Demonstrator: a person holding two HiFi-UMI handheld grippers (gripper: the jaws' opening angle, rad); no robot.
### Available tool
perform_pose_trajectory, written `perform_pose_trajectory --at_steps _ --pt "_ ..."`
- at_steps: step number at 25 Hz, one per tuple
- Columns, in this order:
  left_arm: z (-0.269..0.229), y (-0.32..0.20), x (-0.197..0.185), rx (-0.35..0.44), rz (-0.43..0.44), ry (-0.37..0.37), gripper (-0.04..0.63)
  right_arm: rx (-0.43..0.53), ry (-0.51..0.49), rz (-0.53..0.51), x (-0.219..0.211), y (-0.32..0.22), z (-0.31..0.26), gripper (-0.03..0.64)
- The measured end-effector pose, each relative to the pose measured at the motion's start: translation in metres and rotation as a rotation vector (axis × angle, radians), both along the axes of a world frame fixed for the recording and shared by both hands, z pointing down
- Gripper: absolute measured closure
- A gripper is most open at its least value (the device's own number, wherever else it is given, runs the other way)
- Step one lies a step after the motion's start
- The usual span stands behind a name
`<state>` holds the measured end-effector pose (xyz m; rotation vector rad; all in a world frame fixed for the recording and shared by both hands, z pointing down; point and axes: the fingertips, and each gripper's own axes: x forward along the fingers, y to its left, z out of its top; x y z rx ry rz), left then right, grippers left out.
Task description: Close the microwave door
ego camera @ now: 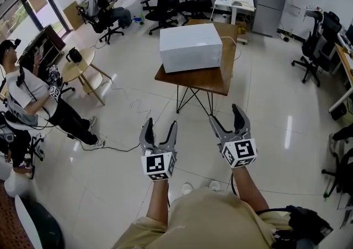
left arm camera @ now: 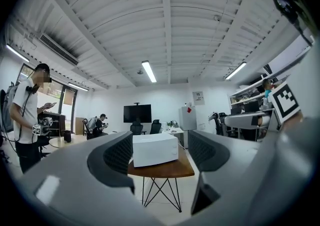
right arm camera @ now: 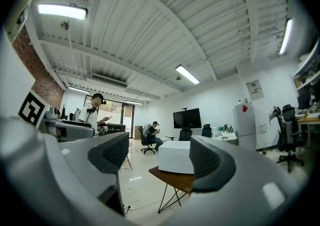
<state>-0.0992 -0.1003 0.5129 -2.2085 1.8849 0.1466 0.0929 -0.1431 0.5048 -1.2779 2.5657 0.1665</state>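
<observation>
Microwave [ego camera: 190, 47] well beyond parted fingers [ego camera: 146, 136]

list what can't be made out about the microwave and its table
- Microwave controls: left gripper view, too small to read.
- Microwave's right end: right gripper view, behind the right gripper's own jaw.
- Table's far legs: head view, under the tabletop.
- Microwave's back: every view, hidden by its own body.
</observation>
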Motion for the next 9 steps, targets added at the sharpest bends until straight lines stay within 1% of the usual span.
perform_pose_trajectory --at_steps 4,9 --pt "0.0001 0.0017 -0.0048 0.008 -0.012 0.008 0.261 -0.004 0.002 -0.001 -0.0021 0.0024 0.0028 0.247" --pt "-0.0030 0.0004 -0.0037 -0.003 -0.001 0.031 0.261 -0.011 0.004 -0.003 -0.0043 -0.0001 0.0054 0.249"
